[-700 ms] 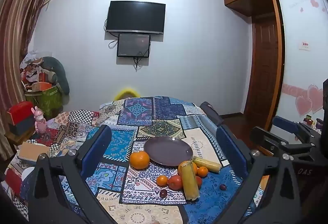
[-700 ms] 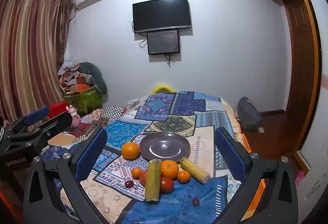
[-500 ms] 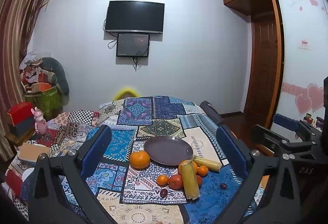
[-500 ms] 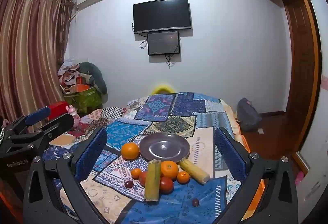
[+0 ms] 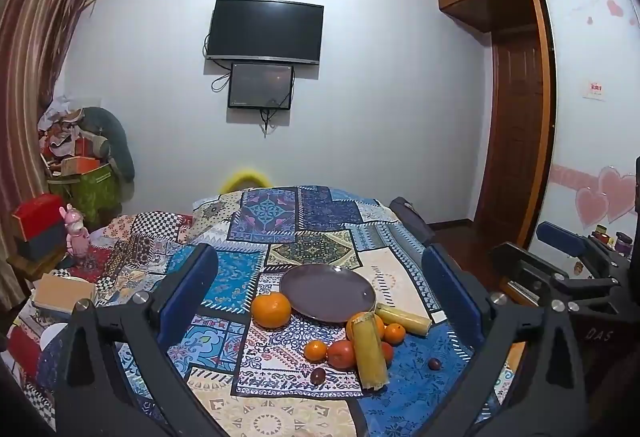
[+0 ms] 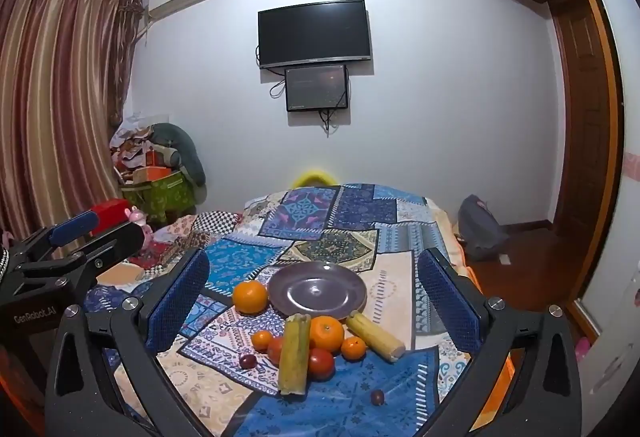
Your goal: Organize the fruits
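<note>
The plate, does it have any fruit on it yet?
No, the plate is bare in the right wrist view; the big orange sits beside it on the quilt.

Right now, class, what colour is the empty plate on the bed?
Greyish purple; the plate shows best in the right wrist view.

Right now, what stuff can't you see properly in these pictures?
- Tomatoes: partly hidden behind the near corn cob in both views, so their exact count is unclear.
- Small dark fruits: too small to tell, grapes or plums.
- Yellow thing past the bed's far end: mostly hidden by the patchwork cover in both views.
- Wall sign, left view: text too small.
- Plate, left view: near rim covered by the big orange.
</note>
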`<state>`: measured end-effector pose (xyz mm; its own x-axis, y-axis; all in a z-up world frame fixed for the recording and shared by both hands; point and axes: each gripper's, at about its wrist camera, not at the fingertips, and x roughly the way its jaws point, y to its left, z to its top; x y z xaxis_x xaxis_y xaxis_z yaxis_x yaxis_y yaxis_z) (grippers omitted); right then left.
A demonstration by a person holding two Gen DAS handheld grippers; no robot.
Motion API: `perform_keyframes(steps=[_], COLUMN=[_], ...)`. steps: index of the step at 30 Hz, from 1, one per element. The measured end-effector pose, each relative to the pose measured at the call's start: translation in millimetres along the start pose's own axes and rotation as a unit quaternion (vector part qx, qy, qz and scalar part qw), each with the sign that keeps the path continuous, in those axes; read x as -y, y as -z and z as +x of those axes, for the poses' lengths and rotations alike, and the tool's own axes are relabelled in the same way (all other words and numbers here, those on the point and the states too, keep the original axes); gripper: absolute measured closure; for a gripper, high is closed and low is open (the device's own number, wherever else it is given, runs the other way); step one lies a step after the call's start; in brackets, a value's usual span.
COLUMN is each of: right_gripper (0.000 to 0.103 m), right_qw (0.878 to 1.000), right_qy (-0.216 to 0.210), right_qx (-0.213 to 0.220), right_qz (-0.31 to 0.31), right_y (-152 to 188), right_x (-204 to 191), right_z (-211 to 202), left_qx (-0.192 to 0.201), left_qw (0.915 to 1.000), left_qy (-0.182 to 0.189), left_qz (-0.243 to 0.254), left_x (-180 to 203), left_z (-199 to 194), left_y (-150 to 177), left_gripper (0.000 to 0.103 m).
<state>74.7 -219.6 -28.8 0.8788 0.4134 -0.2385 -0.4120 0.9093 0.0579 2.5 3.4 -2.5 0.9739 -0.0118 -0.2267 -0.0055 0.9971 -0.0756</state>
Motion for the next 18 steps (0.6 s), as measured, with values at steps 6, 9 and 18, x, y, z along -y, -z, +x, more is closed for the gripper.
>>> perform_keyframes(steps=[6, 9, 18], right_gripper=[0.000, 0.000, 0.000], right_qw=[1.000, 1.000, 1.000], right_qy=[0.004, 0.004, 0.006], right_qx=[0.005, 0.006, 0.011], right_qz=[-0.001, -0.002, -0.003], right_y=[1.3, 1.6, 0.4], right_x=[-0.8, -0.8, -2.9], right_z=[0.2, -0.2, -3.1], left_qx=[0.000, 0.000, 0.000], left_qw=[1.0000, 1.0000, 1.0000], left_qy=[0.000, 0.001, -0.001], left_qz=[0.001, 0.001, 0.001], left_x=[-0.5, -0.3, 0.5], left_z=[0.4, 0.6, 0.5], left_y=[-0.1, -0.1, 1.0], left_gripper=[0.000, 0.000, 0.000])
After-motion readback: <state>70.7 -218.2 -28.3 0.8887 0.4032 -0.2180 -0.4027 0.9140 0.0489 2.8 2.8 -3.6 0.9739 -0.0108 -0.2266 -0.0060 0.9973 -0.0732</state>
